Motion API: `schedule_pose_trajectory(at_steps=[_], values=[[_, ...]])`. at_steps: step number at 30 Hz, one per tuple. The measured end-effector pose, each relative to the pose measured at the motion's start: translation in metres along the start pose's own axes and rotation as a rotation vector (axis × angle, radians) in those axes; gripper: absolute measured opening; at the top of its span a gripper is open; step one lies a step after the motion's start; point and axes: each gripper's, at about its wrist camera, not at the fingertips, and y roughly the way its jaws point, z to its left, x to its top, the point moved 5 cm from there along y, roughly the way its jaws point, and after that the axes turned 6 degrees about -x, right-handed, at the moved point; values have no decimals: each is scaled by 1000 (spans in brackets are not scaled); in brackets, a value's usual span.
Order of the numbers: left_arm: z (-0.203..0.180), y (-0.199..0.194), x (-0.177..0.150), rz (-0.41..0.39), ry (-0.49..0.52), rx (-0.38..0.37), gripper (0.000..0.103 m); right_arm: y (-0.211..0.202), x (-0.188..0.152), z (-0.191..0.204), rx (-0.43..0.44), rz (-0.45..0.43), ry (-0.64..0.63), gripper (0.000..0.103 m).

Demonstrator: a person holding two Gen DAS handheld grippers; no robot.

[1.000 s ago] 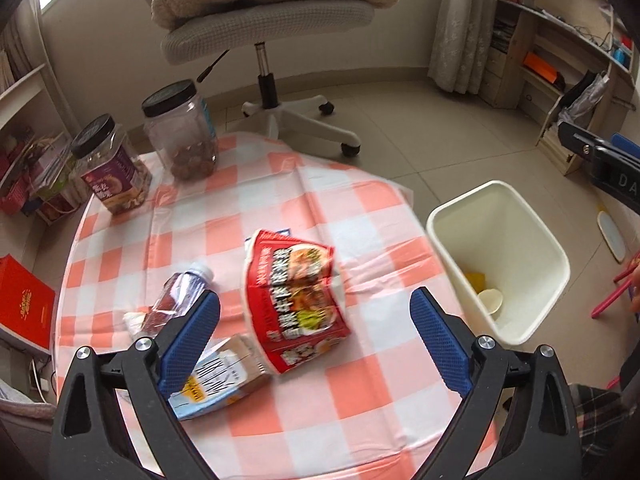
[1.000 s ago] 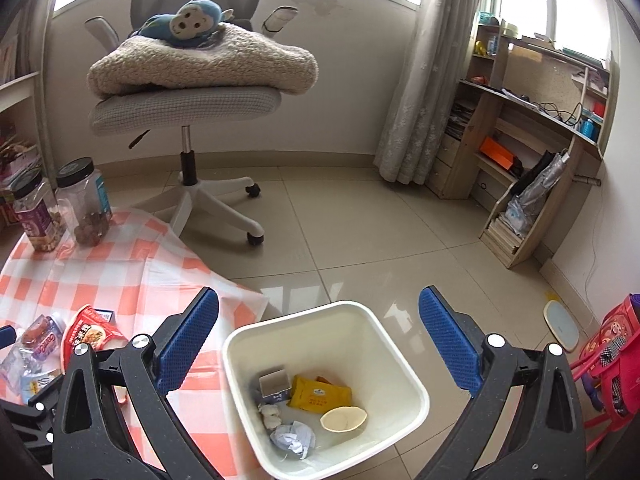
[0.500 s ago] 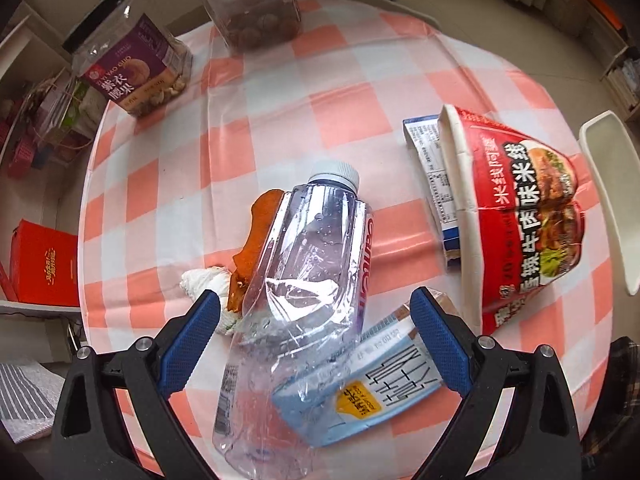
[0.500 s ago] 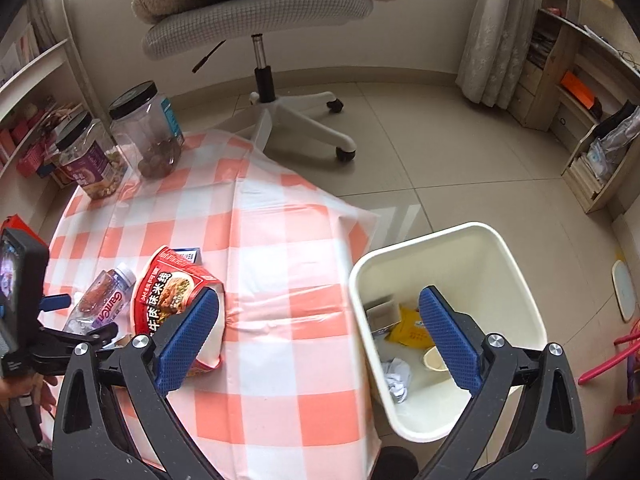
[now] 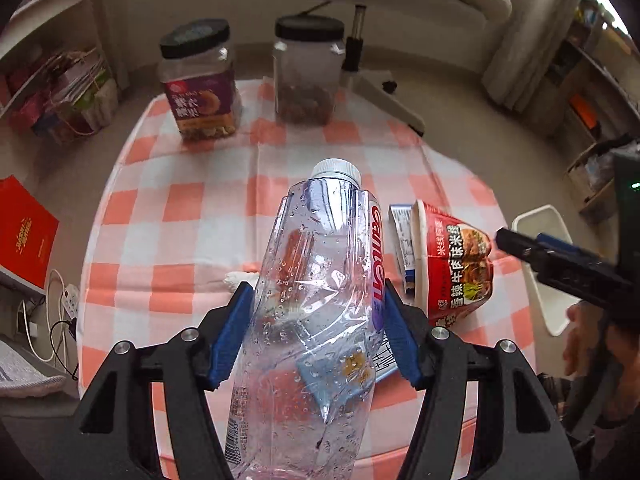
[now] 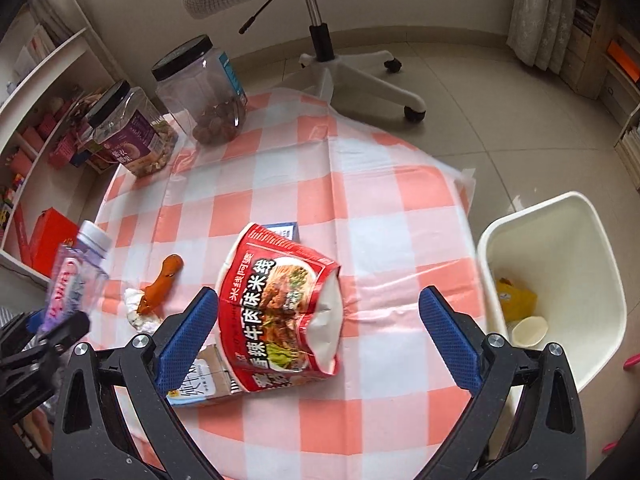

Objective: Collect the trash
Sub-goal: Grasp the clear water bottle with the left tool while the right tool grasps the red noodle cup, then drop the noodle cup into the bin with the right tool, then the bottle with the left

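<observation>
Bottle (image 5: 320, 304) gripped, apparently lifted, in closing left tool (image 5: 318, 334), long axis along fingers; right tool (image 6: 318, 334) spread wide over noodle cup (image 6: 280, 312) mid-worktop, bin (image 6: 560, 240) off right edge.

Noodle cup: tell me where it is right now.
The red noodle cup lies crushed on its side on the checked tablecloth, ahead of the open right gripper, overlapping a milk carton; the white bin stands to its right.
</observation>
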Motion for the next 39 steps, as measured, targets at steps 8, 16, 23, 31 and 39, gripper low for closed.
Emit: schedule_pose_trajectory(at_steps=[8,16,23,31,39], values=[[22,-54,-23,-108,-98,-27,63,39,-18,36,-66,54,-34,96],[52,-42,-35,-82,-149,9,63,56,-23,46,-76,63,-30,91],[75,-50,-31,-144,-222,51,63,5,-2,68,20,-118,-57,89],[80,-68,-21,-280,-255,72,63,-55,7,84,92,-300,-101,90],[68,-69,-15,-347,-207,143,63,-70,8,82,69,-382,-118,90]])
